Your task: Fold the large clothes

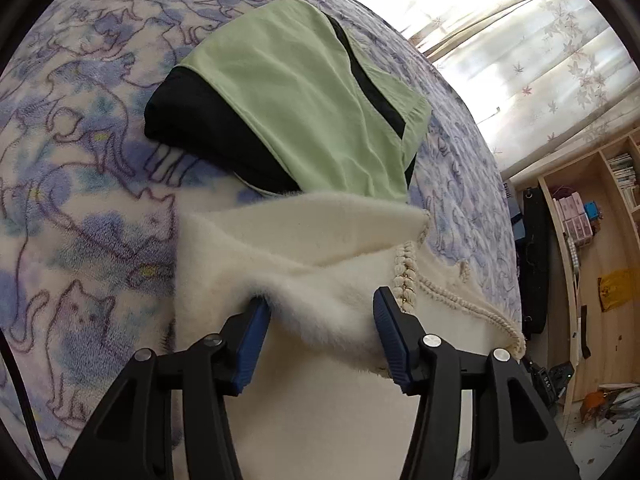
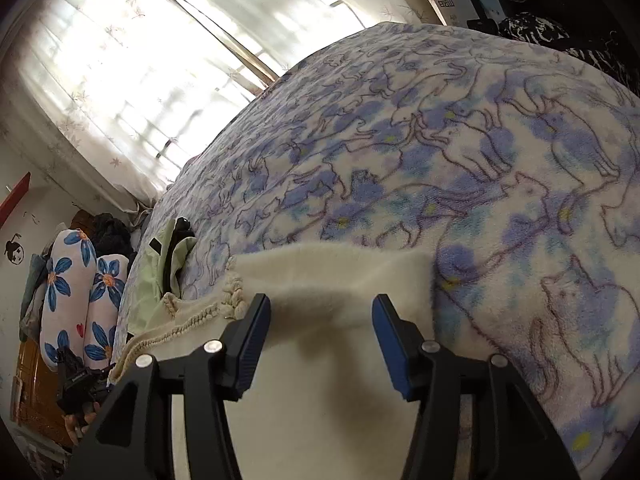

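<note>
Both pairs of jaws are standing wide apart, and neither one is gripping anything. Between the blue pads of the left gripper [image 1: 322, 320] a raised fold of the cream fleece garment [image 1: 304, 240] is sitting, but the pads are not pressing it; the cloth is only passing through the gap. The right gripper [image 2: 322, 328] is hovering over a flat part of the same garment [image 2: 332, 280], with its fingers spread to each side.

The cream garment is lying on the cat-print blanket [image 1: 80, 208] that is covering the bed, near the edge closest to both cameras. A braided trim [image 1: 408, 272] with small knots is running along one edge of it (in the right wrist view this trim [image 2: 192, 324] is showing at the left of the garment). One flap is folded over so that it is making a pointed shape.

Behind the cream garment, a green and black garment [image 1: 296, 96] is lying folded on the blanket, and the two seem to be touching where the fleece is overlapping its near edge. In the right wrist view the green piece [image 2: 168, 264] is showing at the bed's side.

A curtained window [image 2: 132, 60] is letting in strong light. Wooden shelves [image 1: 592, 208] are standing beside the bed, and two flower-print cushions [image 2: 80, 300] are leaning at the other side.
</note>
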{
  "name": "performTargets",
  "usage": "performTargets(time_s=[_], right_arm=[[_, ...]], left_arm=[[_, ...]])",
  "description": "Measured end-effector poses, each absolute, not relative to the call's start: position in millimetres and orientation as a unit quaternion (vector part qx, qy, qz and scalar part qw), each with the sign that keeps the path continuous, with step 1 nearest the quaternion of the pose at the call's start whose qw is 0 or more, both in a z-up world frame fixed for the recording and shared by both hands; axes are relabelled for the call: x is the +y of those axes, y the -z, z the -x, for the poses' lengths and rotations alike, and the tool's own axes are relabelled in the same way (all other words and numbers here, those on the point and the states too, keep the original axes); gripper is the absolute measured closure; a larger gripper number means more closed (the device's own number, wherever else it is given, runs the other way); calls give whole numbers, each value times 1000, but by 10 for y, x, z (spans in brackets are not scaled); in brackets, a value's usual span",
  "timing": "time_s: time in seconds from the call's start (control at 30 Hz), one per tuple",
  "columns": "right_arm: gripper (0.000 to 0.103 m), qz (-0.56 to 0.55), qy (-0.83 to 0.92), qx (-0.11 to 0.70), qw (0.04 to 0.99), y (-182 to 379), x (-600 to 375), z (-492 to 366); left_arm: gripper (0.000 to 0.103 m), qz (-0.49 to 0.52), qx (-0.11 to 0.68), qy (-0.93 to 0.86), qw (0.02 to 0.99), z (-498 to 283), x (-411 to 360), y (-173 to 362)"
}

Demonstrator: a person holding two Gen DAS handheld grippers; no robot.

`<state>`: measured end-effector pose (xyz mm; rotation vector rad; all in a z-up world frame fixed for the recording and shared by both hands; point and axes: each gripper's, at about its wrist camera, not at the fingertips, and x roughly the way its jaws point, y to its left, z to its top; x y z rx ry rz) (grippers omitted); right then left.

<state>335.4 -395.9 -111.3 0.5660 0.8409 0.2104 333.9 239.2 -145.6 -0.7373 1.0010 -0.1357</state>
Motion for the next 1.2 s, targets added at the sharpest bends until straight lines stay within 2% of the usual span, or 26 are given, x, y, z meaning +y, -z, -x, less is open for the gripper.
performTargets(time_s=[0.2, 0.27, 0.33, 0.37, 0.4, 0.57, 0.63, 0.67, 0.7, 0.9, 1.2], right_arm=[[50, -272, -105, 398, 870, 1079, -3929, -3348], [50, -283, -112, 393, 868, 1051, -3935, -3343], [45, -279, -113, 391, 870, 1023, -3916, -3342], [34, -278, -115, 390, 870, 1017, -3905, -3343], [30, -275, -115, 390, 871, 1013, -3892, -3345], [30, -251, -118, 396, 875, 990, -3791, -3359], [30, -239, -120, 398, 878, 977, -3762, -3356], [30, -234, -121, 398, 879, 969, -3749, -3357], [30, -229, -121, 399, 880, 966, -3741, -3362], [30, -218, -104, 403, 883, 1025, -3730, -3426], [30, -179, -66, 416, 889, 1190, -3723, -3670]], left_arm=[[49, 320, 479, 72, 814, -3306, 2359, 1334], [44, 339, 471, 91, 809, -3277, 2373, 1262], [43, 350, 465, 95, 808, -3258, 2391, 1212], [43, 348, 466, 94, 808, -3261, 2384, 1204], [43, 340, 471, 91, 809, -3270, 2368, 1208], [43, 318, 479, 86, 814, -3236, 2295, 1206], [34, 312, 479, 106, 814, -3191, 2271, 1145], [22, 306, 475, 117, 817, -3147, 2261, 1075], [19, 299, 469, 122, 822, -3109, 2263, 1015], [19, 234, 441, 89, 862, -3003, 2271, 778], [20, 177, 484, 28, 857, -3458, 2215, 1410]])
